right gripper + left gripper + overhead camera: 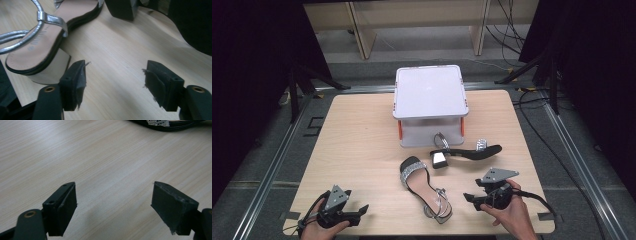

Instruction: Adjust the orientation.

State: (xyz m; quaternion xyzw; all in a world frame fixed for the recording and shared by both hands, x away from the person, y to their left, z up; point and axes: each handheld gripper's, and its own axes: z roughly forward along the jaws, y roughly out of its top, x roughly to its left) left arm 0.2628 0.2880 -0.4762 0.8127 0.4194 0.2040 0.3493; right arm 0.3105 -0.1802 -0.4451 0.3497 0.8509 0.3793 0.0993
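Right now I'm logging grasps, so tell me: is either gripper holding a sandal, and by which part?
Nothing is held. The left gripper and the right gripper are both open over bare table; the near sandal lies untouched.

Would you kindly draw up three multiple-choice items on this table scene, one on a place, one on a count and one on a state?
1. Where does the white lidded box stand?
A. at the table's far edge
B. between the two grippers
C. on the floor

2. How many sandals lie on the table?
A. one
B. two
C. three

3. How do the jaws of the right gripper stand?
A. shut on a heel
B. shut on nothing
C. open, with nothing between them

Key: 1 A, the box sits at the far middle, beyond both sandals. 2 B, the near sandal and the far sandal are the two there. 3 C, bare wood shows between the jaws, beside the near sandal's block heel.
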